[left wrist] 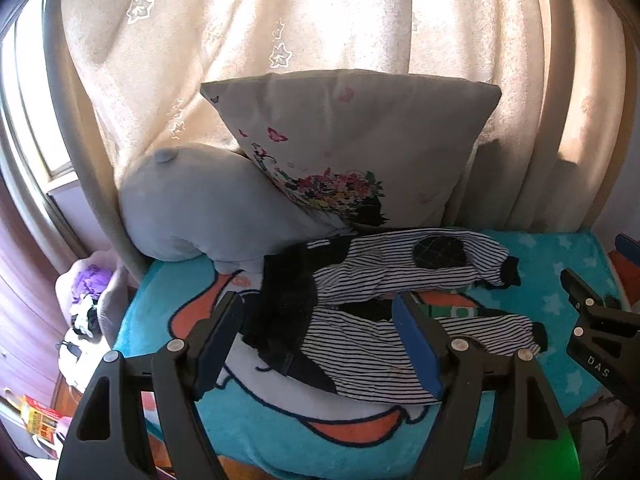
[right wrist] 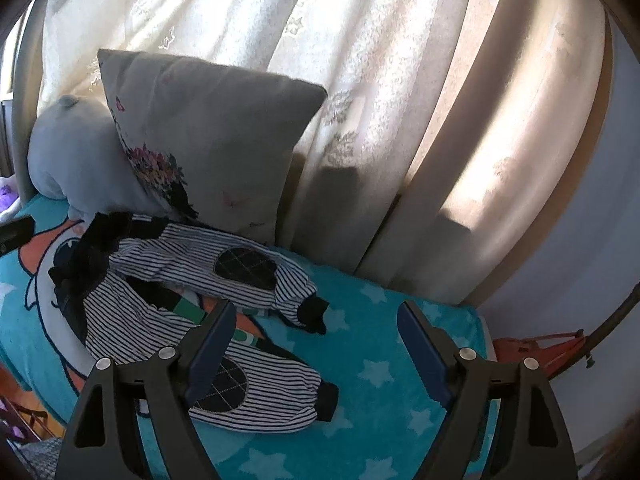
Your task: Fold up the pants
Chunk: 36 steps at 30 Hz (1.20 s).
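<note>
The striped pants [right wrist: 188,304] lay unfolded on a turquoise blanket [right wrist: 384,360], legs splayed apart below a pillow [right wrist: 212,136]. Left claw [left wrist: 320,344] and right claw [right wrist: 316,352] hovered spread wide, empty; every fold remained to be done.

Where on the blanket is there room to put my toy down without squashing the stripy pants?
The best bare patch is the starry blue blanket to the right of the pants' black cuffs, up to the curtain. A smaller patch lies along the blanket's near edge, below the pants. The back left is crowded: the flowered pillow and grey cushion sit there.
</note>
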### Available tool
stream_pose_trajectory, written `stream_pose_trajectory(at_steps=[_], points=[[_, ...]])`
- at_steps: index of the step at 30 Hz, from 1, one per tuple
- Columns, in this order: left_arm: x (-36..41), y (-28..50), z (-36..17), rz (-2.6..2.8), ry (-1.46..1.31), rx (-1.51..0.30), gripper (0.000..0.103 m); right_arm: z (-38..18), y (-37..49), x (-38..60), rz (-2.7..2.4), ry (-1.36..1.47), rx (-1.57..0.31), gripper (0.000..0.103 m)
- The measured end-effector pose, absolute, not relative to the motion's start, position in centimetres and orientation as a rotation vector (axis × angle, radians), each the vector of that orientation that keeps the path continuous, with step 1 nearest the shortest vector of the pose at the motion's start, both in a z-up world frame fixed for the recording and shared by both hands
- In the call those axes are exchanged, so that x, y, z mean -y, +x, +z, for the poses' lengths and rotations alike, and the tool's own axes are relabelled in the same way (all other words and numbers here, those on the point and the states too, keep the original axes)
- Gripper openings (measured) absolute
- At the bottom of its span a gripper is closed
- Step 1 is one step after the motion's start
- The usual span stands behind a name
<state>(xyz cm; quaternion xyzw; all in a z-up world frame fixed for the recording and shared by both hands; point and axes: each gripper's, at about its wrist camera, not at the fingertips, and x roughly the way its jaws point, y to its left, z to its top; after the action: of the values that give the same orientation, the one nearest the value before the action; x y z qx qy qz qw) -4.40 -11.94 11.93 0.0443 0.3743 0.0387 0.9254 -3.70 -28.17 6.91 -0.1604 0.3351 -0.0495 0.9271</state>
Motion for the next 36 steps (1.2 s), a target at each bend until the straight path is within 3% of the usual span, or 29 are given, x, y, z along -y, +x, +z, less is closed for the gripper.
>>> stream_pose_trajectory(at_steps=[30, 36], points=[[7.7, -4.9, 9.5, 0.158, 0.001, -0.873, 0.076, 3.4, -3.0, 24.0, 0.051, -0.395, -0.803, 0.086], [2.7, -4.3, 7.6, 0.227, -0.138, -0.904, 0.076, 1.2, -2.6, 25.3, 0.108, -0.361, -0.837, 0.091]])
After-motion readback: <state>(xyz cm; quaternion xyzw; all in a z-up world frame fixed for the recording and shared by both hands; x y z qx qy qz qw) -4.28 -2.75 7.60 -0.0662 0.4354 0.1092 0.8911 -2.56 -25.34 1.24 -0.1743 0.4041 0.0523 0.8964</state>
